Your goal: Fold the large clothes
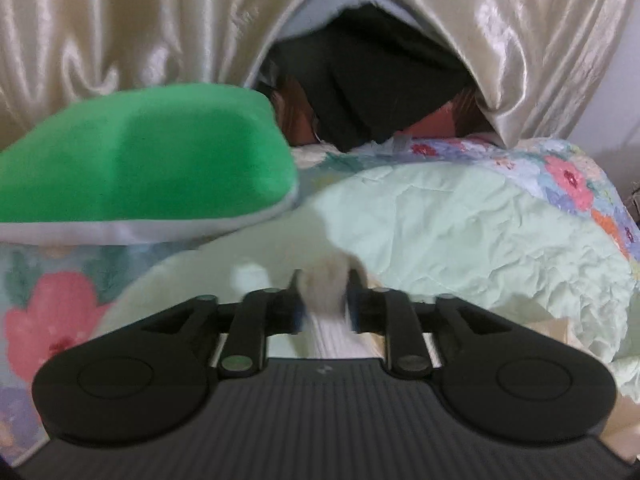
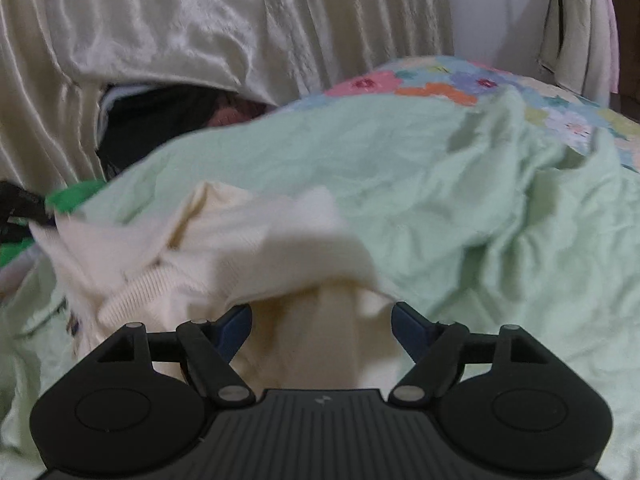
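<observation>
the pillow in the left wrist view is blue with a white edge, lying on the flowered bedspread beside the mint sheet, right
Not quite. The pillow is green, not blue, as the left wrist view shows. The rest stands: it has a white edge and lies on the flowered bedspread beside the mint sheet.

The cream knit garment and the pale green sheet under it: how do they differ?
The cream knit garment is ribbed and bunched into thick folds; the pale green sheet is thin, finely creased and spread wide. The garment runs between the fingers of the left gripper and the right gripper; the sheet lies loose on the floral bedcover, in neither gripper. Both are pale, soft fabric on the same bed.
</observation>
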`<act>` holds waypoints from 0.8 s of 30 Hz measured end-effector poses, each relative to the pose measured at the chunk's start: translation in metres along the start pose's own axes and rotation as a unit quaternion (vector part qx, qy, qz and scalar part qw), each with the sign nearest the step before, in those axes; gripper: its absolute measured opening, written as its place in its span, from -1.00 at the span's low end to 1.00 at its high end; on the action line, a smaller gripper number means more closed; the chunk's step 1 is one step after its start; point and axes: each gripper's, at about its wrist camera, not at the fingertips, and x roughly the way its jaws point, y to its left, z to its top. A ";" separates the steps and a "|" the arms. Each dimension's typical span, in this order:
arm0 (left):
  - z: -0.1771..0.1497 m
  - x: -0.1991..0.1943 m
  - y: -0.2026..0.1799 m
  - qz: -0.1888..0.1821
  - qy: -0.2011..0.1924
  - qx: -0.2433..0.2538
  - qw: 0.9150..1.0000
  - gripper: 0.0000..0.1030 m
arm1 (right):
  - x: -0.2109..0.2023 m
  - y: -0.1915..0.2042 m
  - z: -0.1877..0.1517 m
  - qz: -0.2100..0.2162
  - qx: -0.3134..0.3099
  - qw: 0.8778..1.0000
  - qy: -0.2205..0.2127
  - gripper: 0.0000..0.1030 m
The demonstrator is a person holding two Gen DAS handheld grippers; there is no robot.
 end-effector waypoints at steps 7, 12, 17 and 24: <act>-0.016 -0.009 -0.069 -0.119 0.067 0.110 0.985 0.46 | -0.004 -0.006 -0.006 -0.012 0.072 0.997 -0.013 -0.72; -0.062 0.028 -0.165 -0.159 0.125 0.228 0.953 0.58 | -0.032 -0.006 -0.006 -0.019 0.069 0.997 -0.037 -0.73; -0.092 0.062 -0.207 -0.068 0.092 0.326 0.938 -0.90 | -0.052 0.000 -0.002 -0.035 0.024 0.998 -0.048 -0.76; -0.045 0.032 -0.219 -0.039 -0.049 0.373 0.926 -0.90 | -0.072 -0.008 0.024 -0.098 -0.009 0.990 -0.100 -0.79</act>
